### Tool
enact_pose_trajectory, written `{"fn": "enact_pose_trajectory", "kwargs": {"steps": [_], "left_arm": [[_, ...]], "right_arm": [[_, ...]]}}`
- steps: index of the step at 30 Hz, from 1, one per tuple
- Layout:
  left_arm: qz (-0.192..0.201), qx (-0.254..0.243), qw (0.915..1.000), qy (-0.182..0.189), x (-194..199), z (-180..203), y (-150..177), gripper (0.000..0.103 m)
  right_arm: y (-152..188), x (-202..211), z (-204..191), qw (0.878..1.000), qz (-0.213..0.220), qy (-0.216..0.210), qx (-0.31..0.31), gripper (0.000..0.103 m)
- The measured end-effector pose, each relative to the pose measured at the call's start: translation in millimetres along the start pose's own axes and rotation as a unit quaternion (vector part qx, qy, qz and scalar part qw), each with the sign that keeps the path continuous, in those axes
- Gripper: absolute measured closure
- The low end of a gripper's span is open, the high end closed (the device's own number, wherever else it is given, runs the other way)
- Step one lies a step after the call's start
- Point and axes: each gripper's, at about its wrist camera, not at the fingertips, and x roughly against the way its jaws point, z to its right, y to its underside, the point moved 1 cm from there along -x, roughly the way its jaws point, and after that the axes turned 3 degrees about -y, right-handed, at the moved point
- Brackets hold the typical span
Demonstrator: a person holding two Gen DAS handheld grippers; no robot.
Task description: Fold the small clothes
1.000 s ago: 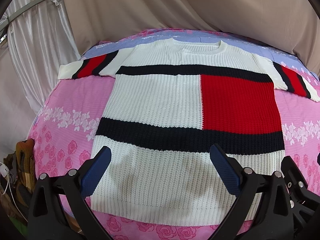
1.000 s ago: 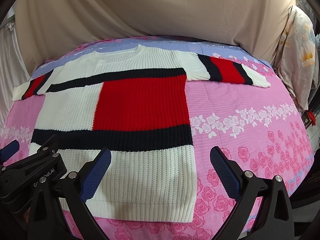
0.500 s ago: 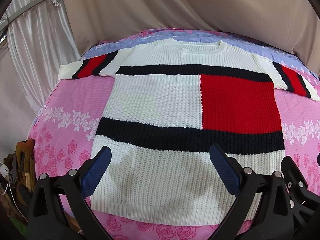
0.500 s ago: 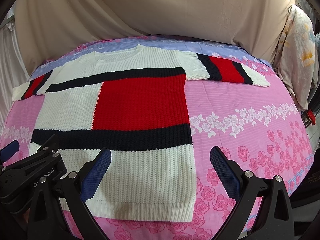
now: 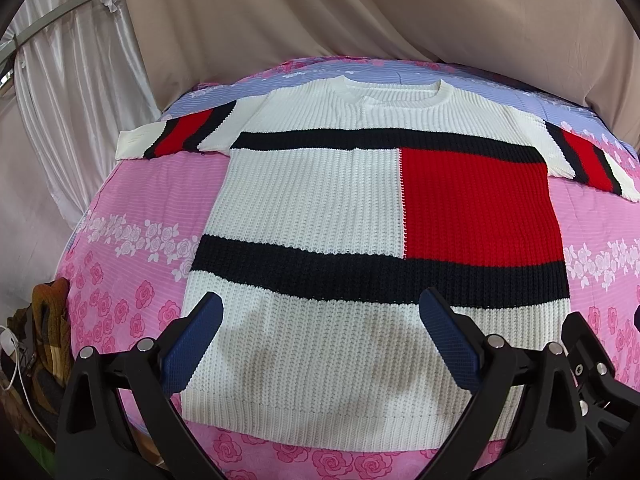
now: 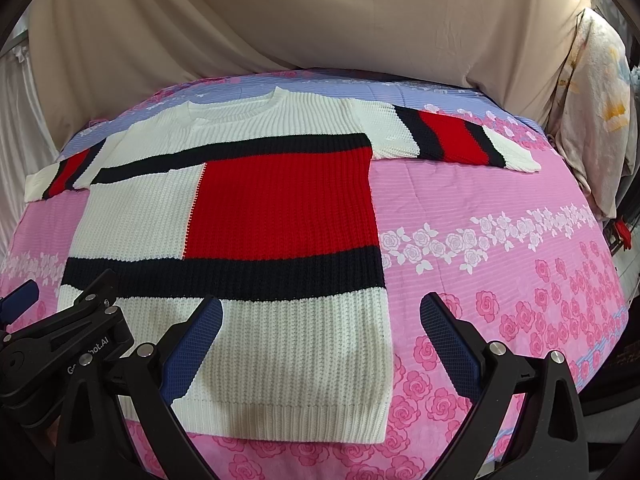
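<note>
A knit sweater [image 5: 312, 200], white with black bands and a red block, lies flat and spread on a pink rose-print bed cover [image 5: 132, 208], sleeves out, hem toward me. It also shows in the right wrist view [image 6: 280, 200]. My left gripper [image 5: 320, 340] is open and empty, hovering above the white hem area. My right gripper [image 6: 320, 344] is open and empty above the hem's right corner. The left gripper's body [image 6: 60, 344] shows at the left of the right wrist view.
Beige fabric [image 5: 360, 20] hangs behind the bed. A white curtain [image 5: 60, 100] hangs at left, with brown items [image 5: 44, 340] on the floor beside the bed. Floral cloth [image 6: 592, 120] hangs at far right. The pink cover [image 6: 500, 240] lies bare to the sweater's right.
Almost nothing: both views shift very slightly, the sweater appearing a touch lower in the right wrist view. Both grippers stay open.
</note>
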Motion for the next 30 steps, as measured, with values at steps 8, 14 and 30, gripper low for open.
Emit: {"fn": "enact_pose_trajectory", "kwargs": {"steps": [8, 14, 30], "left_arm": [[0.000, -0.001, 1.0000, 0.000, -0.1, 0.4, -0.1, 0.007], [-0.001, -0.001, 1.0000, 0.000, -0.2, 0.6, 0.7, 0.007], [-0.001, -0.013, 0.9974, 0.070, -15.8, 7.0, -19.5, 0.006]], "right_arm": [[-0.4, -0.4, 0.5, 1.000, 0.000, 0.000, 0.000, 0.005], [1.0, -0.8, 0.1, 1.000, -0.001, 0.000, -0.001, 0.005], [-28.2, -36.6, 81.6, 0.994, -0.003, -0.026, -0.104, 0.005]]}}
